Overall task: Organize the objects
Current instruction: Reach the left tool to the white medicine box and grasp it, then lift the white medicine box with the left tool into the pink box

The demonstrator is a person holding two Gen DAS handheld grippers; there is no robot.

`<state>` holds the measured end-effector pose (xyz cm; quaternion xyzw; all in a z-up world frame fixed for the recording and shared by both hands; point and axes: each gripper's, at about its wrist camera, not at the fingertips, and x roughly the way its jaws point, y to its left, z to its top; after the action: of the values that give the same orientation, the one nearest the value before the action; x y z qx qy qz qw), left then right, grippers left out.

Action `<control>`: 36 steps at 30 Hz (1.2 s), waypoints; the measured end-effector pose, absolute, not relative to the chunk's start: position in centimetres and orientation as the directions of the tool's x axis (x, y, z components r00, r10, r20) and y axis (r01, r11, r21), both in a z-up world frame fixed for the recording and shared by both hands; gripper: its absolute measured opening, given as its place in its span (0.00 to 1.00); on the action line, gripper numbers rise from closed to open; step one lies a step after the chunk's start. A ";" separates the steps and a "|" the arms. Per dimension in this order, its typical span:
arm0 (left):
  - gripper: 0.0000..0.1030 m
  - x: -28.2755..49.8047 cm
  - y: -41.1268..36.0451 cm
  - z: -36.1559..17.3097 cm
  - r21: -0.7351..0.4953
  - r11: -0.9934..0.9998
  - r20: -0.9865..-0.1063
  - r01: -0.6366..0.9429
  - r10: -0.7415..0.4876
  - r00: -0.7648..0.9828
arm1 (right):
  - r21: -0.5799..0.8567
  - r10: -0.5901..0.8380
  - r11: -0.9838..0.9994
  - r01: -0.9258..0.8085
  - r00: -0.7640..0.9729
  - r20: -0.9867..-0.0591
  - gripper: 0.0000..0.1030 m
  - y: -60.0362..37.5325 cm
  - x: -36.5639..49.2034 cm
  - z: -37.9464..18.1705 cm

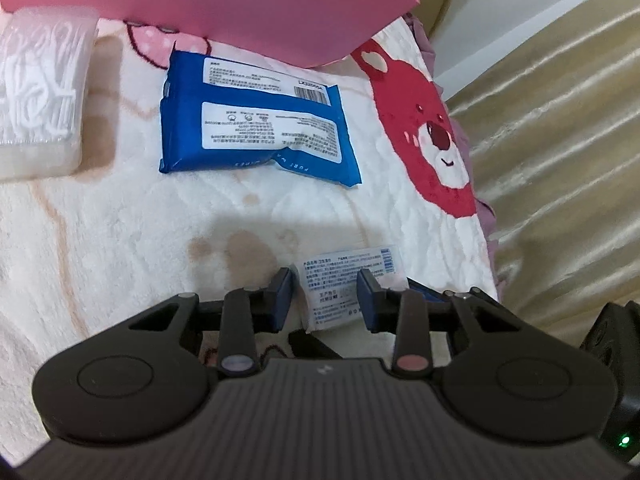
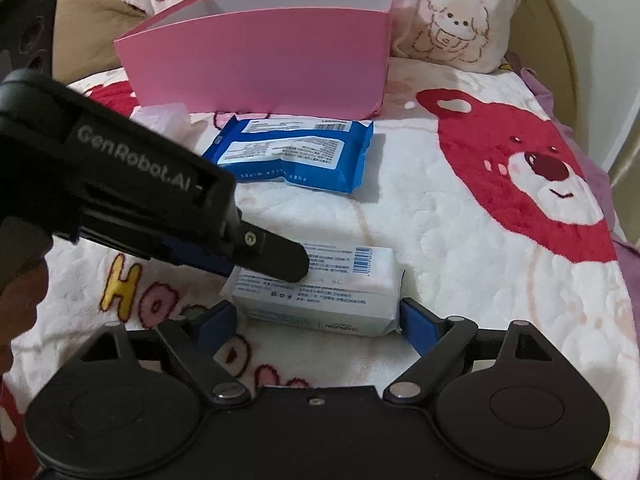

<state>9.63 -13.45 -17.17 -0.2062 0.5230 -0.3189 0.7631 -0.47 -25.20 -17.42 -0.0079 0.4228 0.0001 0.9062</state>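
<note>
A person holds two black grippers over a bed covered by a white fleece blanket [image 2: 460,216] printed with red bears. Between them lies a small white tissue pack [image 2: 320,300], flat on the blanket. The left gripper [image 1: 324,300] is clamped across one end of this pack, its blue pads pressing the soft wrapper from both sides. The right gripper [image 2: 318,322] has its jaws spread wide, one blue pad at each side of the pack and neither pressing on it. Beyond the pack, well apart, lies a blue wet-wipes pack [image 2: 296,156] with its label up, and behind that stands an open pink box [image 2: 260,68], likely where things belong. A clear bag of white items [image 1: 36,96] sits off to the left side. The risks I see: the left grip holds only one end, so the squashy pack may droop, twist or slip out when lifted. The two grippers sit close together and could knock each other. The plush blanket may also snag a fingertip.
</note>
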 end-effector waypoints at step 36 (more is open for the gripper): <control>0.34 5.4 -9.0 -3.4 -0.538 0.758 -0.630 0.370 -0.653 0.421 | 0.064 0.141 0.989 -0.132 0.724 -0.675 0.86 -22.0 -1.6 -5.6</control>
<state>5.41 -8.97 -3.42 -0.1604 0.4404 -0.3089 0.8275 -1.63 -22.02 -5.55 0.0057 0.3643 0.0734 0.9284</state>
